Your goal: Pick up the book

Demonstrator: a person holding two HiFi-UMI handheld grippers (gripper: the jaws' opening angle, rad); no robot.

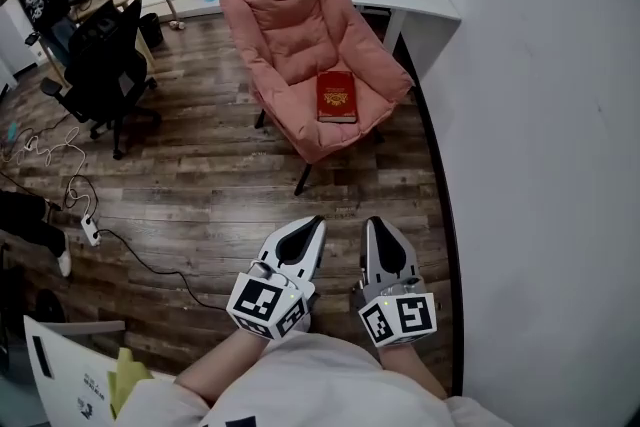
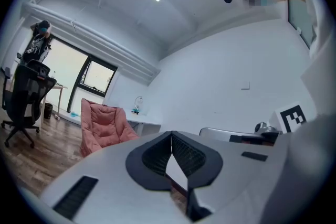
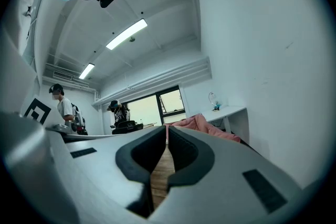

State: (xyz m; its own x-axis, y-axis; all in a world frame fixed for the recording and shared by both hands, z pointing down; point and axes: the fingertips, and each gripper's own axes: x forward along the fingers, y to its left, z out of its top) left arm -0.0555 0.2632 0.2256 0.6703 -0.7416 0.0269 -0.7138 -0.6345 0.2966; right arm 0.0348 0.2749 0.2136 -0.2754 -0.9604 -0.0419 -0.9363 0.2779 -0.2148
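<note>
Tongs both shut tight and empty, left tongs (image 1: 314, 225) beside right tongs (image 1: 374, 225). Red book (image 1: 337, 96) lies flat on the pink chair (image 1: 290, 35) straight ahead of me, well apart, long axis pointing away.

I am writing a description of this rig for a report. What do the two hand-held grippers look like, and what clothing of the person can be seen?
The left gripper and the right gripper look alike: each has a white, tapered shell with black ribbed fingers at its tip. Each carries at its rear a white cube printed with black square markers. No cables show. The person wears a white top.
</note>
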